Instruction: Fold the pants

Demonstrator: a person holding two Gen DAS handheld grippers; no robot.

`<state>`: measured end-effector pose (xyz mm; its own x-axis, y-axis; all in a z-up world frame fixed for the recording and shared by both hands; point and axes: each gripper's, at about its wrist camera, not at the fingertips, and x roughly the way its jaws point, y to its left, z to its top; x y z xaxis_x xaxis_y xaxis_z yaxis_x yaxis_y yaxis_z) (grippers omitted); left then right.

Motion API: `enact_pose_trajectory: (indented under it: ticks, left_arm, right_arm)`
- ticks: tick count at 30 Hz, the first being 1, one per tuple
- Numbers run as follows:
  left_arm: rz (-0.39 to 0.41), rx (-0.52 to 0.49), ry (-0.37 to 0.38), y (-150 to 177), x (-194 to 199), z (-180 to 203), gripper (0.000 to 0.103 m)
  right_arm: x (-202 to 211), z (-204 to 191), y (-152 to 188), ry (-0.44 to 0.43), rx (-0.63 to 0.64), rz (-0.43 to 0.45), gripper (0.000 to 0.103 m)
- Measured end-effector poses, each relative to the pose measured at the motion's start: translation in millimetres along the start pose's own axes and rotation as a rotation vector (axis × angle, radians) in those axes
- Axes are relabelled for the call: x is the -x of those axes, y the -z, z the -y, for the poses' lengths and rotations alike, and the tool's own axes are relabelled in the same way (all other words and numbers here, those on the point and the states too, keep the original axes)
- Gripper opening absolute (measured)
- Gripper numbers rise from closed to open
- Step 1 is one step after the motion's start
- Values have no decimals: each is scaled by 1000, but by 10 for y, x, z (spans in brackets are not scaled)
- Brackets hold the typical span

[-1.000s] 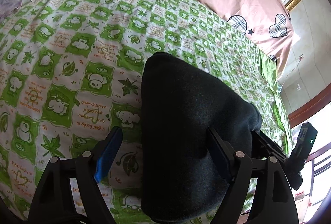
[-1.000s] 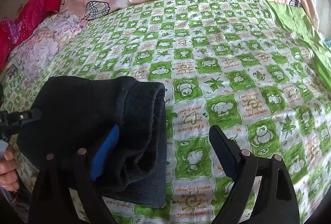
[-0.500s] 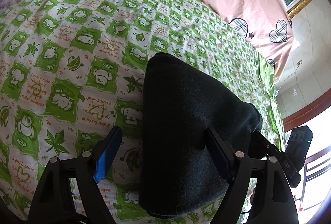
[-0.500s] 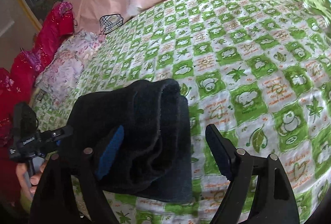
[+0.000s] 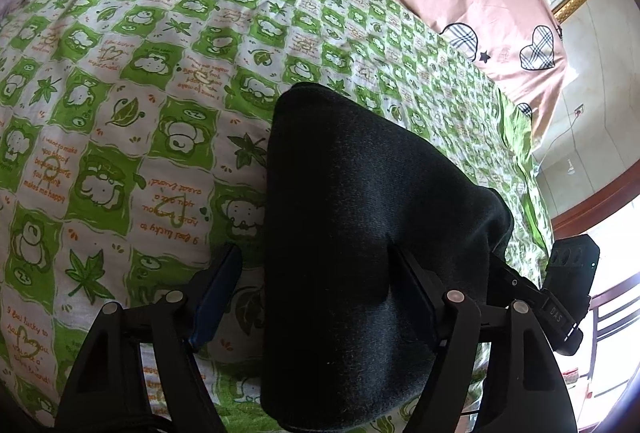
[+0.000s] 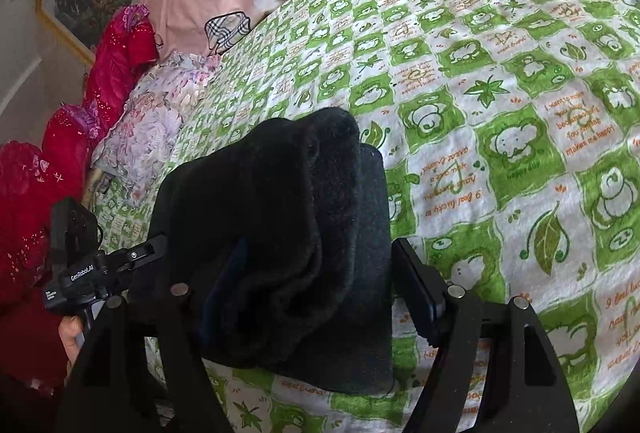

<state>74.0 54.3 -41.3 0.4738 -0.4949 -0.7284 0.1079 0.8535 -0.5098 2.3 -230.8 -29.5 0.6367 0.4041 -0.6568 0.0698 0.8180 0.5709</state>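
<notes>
Green-checked bed (image 5: 168,81) (folded black pants (image 5: 360,233) atop)

L gripper (image 5: 316,297) & R gripper (image 6: 320,293) both w/ fingers spread wide, gripping nothing.

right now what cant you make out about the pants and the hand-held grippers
- Left wrist view: the pants cover the right finger's pad of the left hand-held gripper, so contact is unclear.
- Right wrist view: fleece folds hide the right hand-held gripper's left pad.
- Both views: waistband and legs indistinguishable; the bundle's near edge is hidden behind the gripper frames.
</notes>
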Motion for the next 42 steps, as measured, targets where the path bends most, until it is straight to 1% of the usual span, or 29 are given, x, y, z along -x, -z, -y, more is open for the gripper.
enact_pose_trajectory:
  ticks: [3,4,5,8,10,13,17,20,24,27,32,35,42]
  left_arm:
    - [-11,23,40,-6,-33,-25,64]
    - [-17,32,62,-5,-38,-31,57]
    - [-19,40,74,-4,-40,-42,56]
    - [-5,12,65,9,-12,3,47]
    - [8,-12,54,19,21,55,43]
    - [19,-16,56,15,73,75,39]
    - [35,-13,69,13,191,79,36]
    - [60,-39,70,13,317,130,34]
    - [118,-97,24,6,517,216,34]
    - [156,-108,8,-42,659,199,34]
    - [209,-95,-13,-236,872,57,34]
    - [232,-87,-42,-363,961,-40,34]
    - [254,-56,-79,-566,1007,-221,34]
  right_arm:
    - [-8,-13,-5,-3,6,-4,71]
    - [-7,-21,-4,-3,10,-5,69]
    - [-2,-25,-4,-2,16,-7,69]
    - [25,-77,-11,0,39,-3,63]
    - [38,-125,-13,8,61,2,58]
    - [83,-198,-12,7,83,15,55]
    - [144,-298,-26,2,101,27,53]
    - [182,-407,-66,-6,121,42,52]
    - [139,-583,-143,-25,152,40,51]
    - [61,-731,-217,-41,178,38,51]
    - [-92,-992,-377,-76,213,48,51]
    - [-196,-1152,-473,-88,241,53,51]
    - [-444,-1344,-671,-107,281,27,51]
